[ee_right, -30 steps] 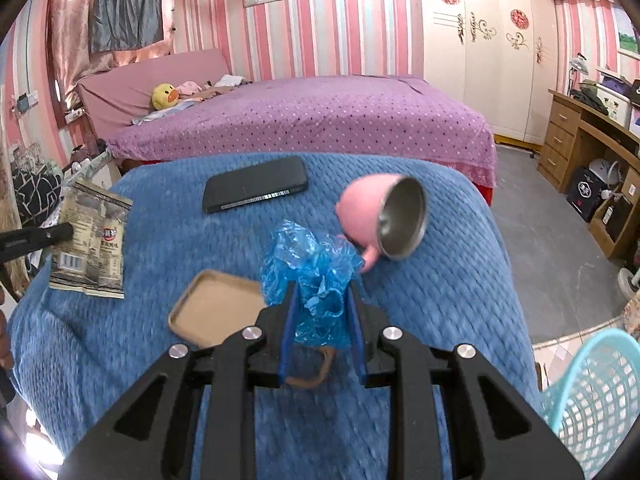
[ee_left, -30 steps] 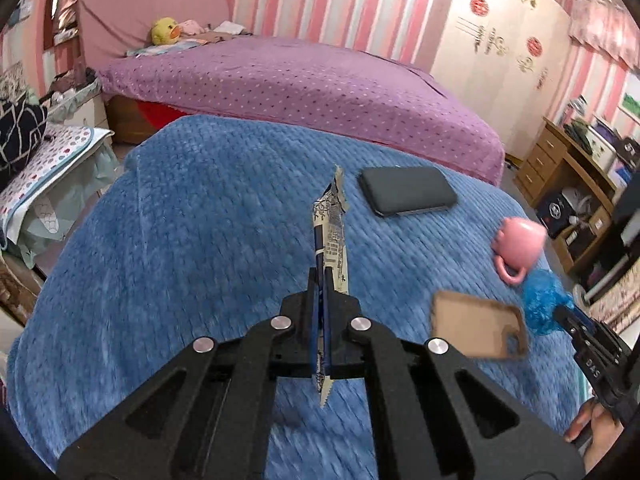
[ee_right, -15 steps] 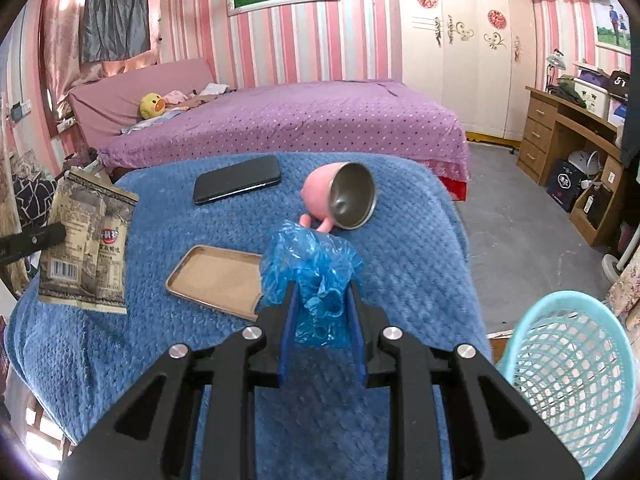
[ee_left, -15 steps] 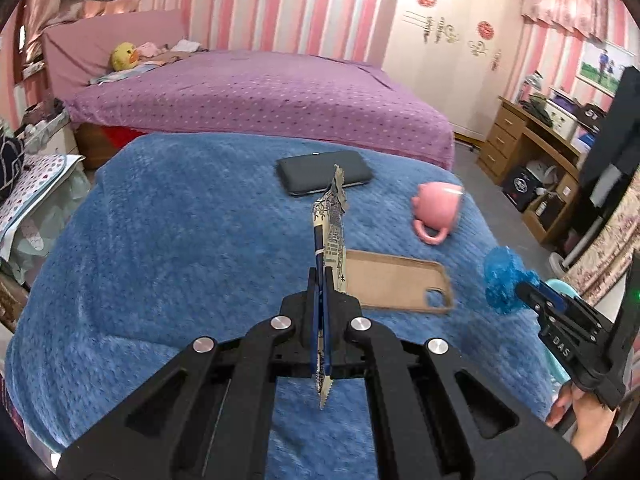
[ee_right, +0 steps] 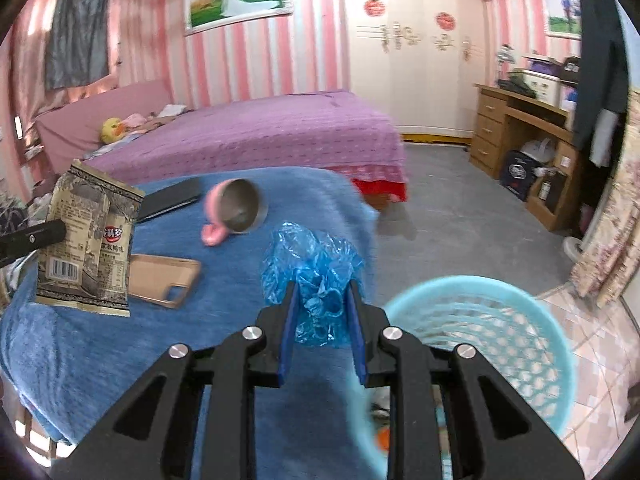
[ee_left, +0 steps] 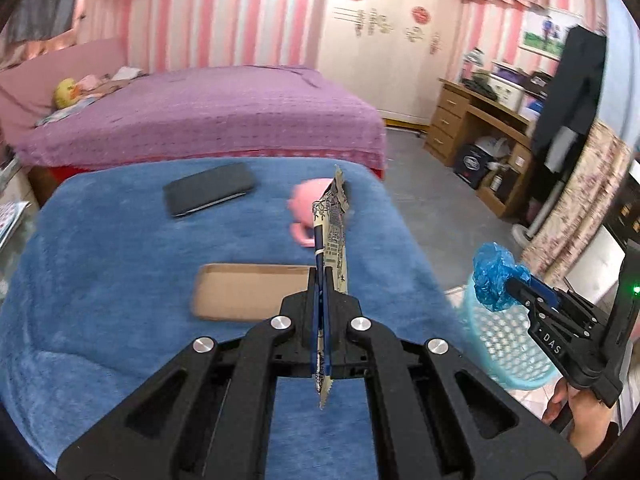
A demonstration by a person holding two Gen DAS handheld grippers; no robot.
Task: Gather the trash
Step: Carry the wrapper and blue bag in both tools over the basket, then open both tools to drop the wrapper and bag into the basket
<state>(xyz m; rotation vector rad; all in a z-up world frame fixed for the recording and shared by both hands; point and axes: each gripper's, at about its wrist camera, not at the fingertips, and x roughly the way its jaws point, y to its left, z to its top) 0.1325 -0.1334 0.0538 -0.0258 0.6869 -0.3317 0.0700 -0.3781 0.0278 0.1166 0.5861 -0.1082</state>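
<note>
While a snack wrapper [ee_left: 334, 236] is clamped edge-on in the left claw [ee_left: 320, 292] above the blue-covered surface [ee_left: 100, 280], crumpled blue plastic [ee_right: 316, 276] is pinched by the right claw [ee_right: 322, 300] beside the mesh basket [ee_right: 520, 344].

Basket [ee_right: 532, 344] stands right of the blanket [ee_right: 100, 360] (on floor).

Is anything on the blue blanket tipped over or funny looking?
Yes. The pink mug lies on its side on the blue blanket, its metal-lined mouth facing sideways, handle against the blanket. Nothing seems spilled. The black phone and the tan phone case lie flat.
</note>
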